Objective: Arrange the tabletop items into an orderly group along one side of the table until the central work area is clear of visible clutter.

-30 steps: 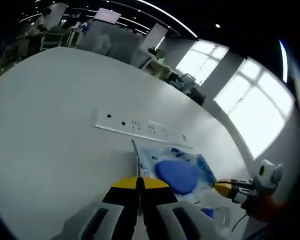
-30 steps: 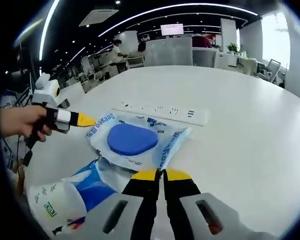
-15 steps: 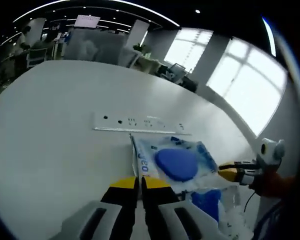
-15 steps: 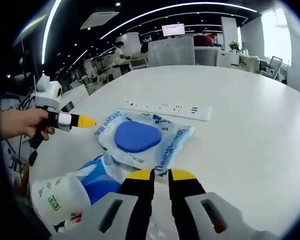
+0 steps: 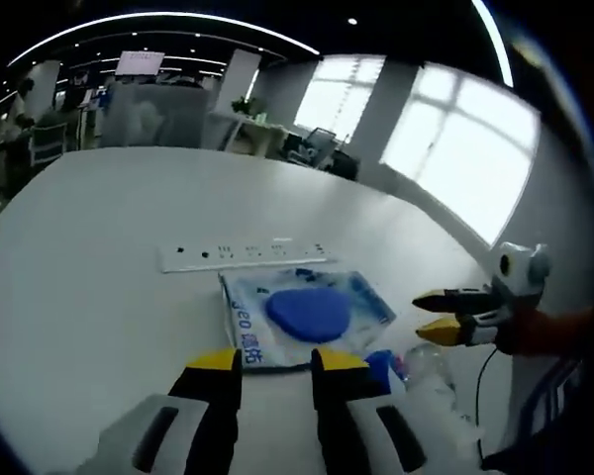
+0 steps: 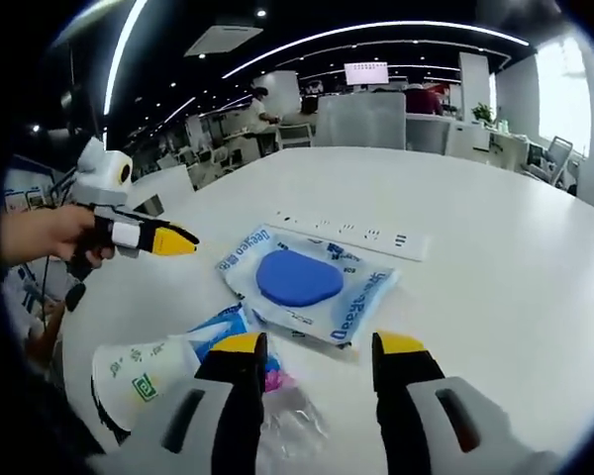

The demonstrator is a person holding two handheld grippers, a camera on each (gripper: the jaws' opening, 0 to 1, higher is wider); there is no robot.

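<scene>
Clear packet with blue oval insert flat on white table, both grippers' jaws spread, empty.

Daylight pours through large windows in the left gripper view, blown out to plain white with no detail outside. Long curved ceiling light strips glow overhead in the right gripper view, bent by the fisheye lens. The white desk is evenly and brightly lit, with only faint, soft shadows. Straight lines bow strongly toward the edges. The distant office background is soft and dim, and detail smears near the rim.
</scene>
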